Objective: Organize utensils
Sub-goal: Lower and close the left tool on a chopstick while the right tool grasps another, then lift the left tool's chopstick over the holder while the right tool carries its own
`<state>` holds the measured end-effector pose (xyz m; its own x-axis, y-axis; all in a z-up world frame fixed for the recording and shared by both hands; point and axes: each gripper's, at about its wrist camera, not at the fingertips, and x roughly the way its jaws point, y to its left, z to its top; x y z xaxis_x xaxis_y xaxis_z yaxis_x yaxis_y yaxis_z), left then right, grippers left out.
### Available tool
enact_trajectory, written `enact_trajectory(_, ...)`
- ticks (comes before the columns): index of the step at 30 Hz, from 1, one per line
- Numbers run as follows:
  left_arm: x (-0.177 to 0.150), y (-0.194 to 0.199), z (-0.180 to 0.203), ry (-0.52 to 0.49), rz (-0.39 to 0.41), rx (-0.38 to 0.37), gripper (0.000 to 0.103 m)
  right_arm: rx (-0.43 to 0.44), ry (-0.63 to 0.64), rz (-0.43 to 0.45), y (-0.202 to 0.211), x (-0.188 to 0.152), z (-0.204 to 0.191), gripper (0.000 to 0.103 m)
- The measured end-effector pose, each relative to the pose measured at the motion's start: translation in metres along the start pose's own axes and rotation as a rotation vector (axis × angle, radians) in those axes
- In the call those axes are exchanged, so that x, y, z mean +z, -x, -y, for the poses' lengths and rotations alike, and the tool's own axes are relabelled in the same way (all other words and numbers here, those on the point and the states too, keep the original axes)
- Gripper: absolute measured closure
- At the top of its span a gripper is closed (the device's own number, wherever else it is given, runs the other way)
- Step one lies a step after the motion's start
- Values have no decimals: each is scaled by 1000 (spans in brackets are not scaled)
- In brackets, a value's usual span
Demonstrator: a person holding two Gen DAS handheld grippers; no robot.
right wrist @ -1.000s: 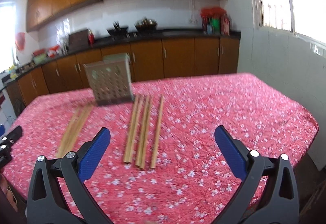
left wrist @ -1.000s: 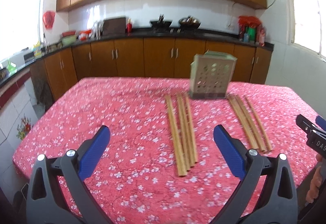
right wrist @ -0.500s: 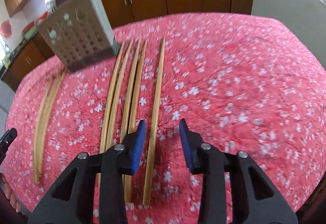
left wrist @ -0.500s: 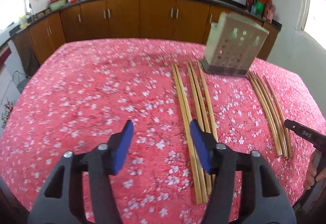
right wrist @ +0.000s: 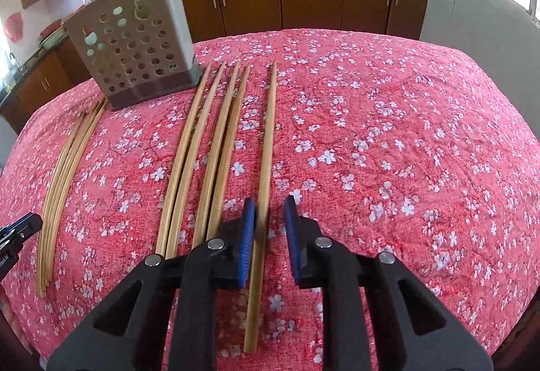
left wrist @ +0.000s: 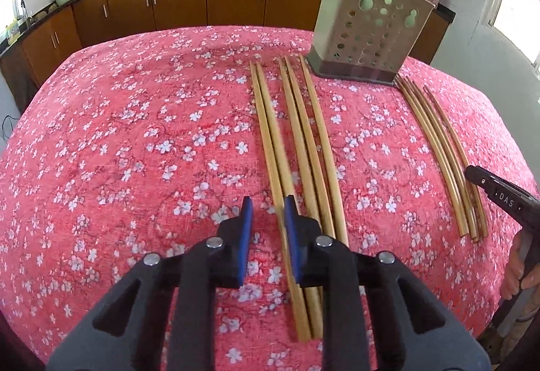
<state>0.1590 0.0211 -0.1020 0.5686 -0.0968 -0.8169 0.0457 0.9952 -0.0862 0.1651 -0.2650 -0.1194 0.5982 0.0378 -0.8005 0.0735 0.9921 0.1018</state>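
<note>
On the left wrist view, you have bare counter [left wrist: 118,141] across the whole left half of the frame. Centre frame, the five chopsticks [left wrist: 297,134] lie in your path, and the perforated holder [left wrist: 368,30] blocks the upper right. On the right wrist view, everything right of the lone chopstick [right wrist: 266,151] is bare; the holder [right wrist: 135,43] stands upper left.
</note>
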Motion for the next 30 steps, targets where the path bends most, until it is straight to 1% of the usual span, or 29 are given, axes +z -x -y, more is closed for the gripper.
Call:
enact_trajectory(1, -1, -1, 0, 1, -7, -1, 85, 1, 9, 0, 1, -1, -1, 83)
enact_trajectory(4, -1, -4, 3, -25, -7, 32, 89, -7, 36, 7, 4, -5, -6, 83)
enact_trajectory(5, 0, -5, 2, -27, -7, 40, 91, -9, 43, 11, 3, -5, -6, 85)
enact_trajectory(6, 3, -7, -1, -24, -6, 46, 94, -15, 49, 15, 3, -5, -6, 91)
enact_trajectory(8, 10, -11, -10, -8, -2, 55, 94, -13, 46, 20, 1, -2, -2, 95)
enact_trajectory(10, 18, -16, -22, 4, 9, 78, 94, -14, 32, 26, -2, 3, 3, 95)
enact_trajectory(13, 29, -22, -38, 23, 21, 88, 95, -34, 23, 41, -10, 14, 12, 95)
enact_trajectory(15, 37, -27, -49, 36, 33, 82, 94, -45, 17, 47, -14, 20, 16, 95)
enact_trajectory(16, 39, -28, -54, 42, 41, 66, 94, -50, 14, 50, -16, 22, 17, 95)
enact_trajectory(20, 38, -28, -58, 35, 68, 35, 93, -34, -8, 60, -20, 26, 24, 95)
enact_trajectory(23, 36, -25, -61, 61, 71, 11, 93, -33, -8, 60, -19, 25, 25, 95)
enact_trajectory(30, 25, -17, -55, 24, 62, 40, 93, -36, 12, 56, -11, 14, 24, 95)
